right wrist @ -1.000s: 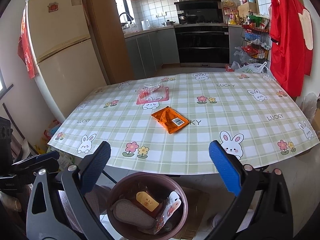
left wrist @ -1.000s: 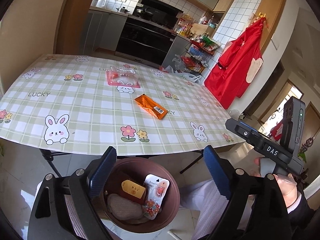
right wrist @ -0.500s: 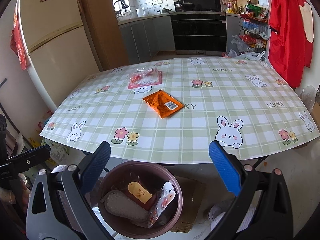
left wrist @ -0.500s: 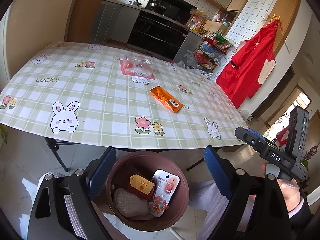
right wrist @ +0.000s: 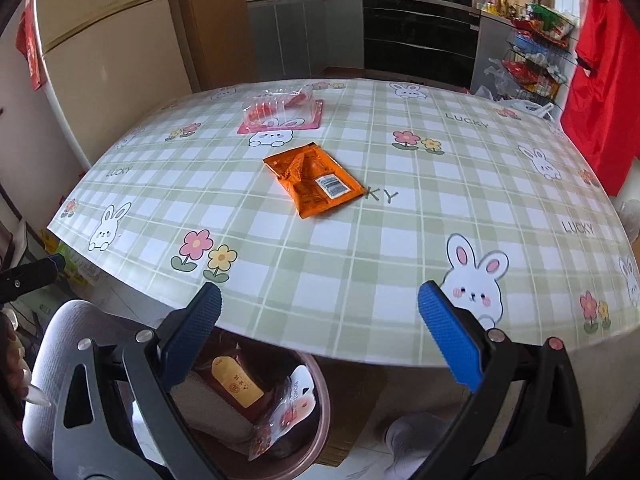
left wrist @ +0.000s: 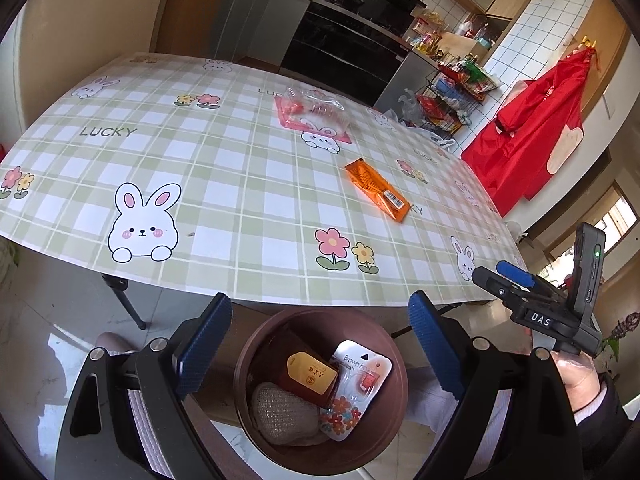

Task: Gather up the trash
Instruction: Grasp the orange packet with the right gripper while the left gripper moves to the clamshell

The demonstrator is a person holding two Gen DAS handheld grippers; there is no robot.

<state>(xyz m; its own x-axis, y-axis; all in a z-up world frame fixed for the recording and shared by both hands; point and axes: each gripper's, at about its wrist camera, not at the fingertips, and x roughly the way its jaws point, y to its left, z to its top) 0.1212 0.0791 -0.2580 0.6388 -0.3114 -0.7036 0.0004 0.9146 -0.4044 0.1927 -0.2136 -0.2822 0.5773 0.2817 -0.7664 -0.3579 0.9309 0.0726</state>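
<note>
An orange wrapper [left wrist: 376,190] [right wrist: 316,184] lies flat near the middle of the checked tablecloth [left wrist: 224,168]. Farther back sits a clear plastic pack on a pink card [left wrist: 314,114] [right wrist: 280,110]. On the floor below the table's near edge stands a brown bin [left wrist: 240,372] [right wrist: 320,404]. It holds a brown packet, a flowered white card and a grey pad. My left gripper [left wrist: 320,316] is open over the bin, holding nothing. My right gripper [right wrist: 320,304] is open and bare over the table's near edge, well short of the wrapper.
A person's knees in light trousers [right wrist: 60,344] are beside the bin. A fridge [right wrist: 100,48] stands to the left. Kitchen units with an oven [right wrist: 416,40] run behind. A wire rack [left wrist: 452,96] and a hanging red garment [left wrist: 528,128] are at the right.
Both grippers have dropped and moved in toward the table, which now looks larger. In the right wrist view the bin has slid partly under the table edge. Jaws stay wide.
</note>
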